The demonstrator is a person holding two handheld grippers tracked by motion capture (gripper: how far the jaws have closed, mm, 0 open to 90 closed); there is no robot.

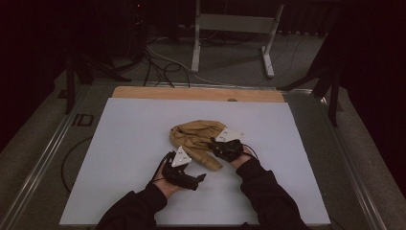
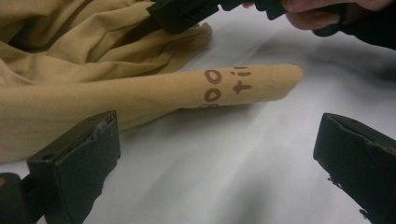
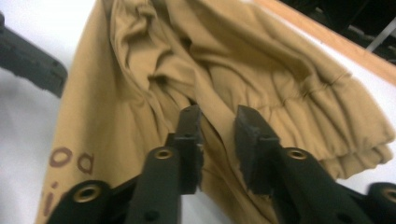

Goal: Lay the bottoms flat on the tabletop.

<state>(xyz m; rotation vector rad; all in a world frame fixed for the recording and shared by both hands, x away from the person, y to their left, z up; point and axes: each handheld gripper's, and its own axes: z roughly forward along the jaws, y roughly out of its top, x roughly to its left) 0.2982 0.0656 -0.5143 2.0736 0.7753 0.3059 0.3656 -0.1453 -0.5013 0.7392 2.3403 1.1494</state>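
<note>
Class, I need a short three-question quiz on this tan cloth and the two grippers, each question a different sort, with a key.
1. True or false: the left gripper grips the tan cloth.
2. The brown markings sit on: A) the bunched gathered part, B) the long narrow part.
3. Fill in: the right gripper has its jaws nearly closed on a ____ of the cloth.

Key: 1 false, its jaws stand wide apart over the white table; 2 B; 3 fold.

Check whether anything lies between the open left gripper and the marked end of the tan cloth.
Nothing visible does. In the left gripper view, bare white table runs from the left gripper, jaws wide apart, up to the marked strip of the tan cloth. The right gripper is farther back, nearly closed around a fold.
</note>
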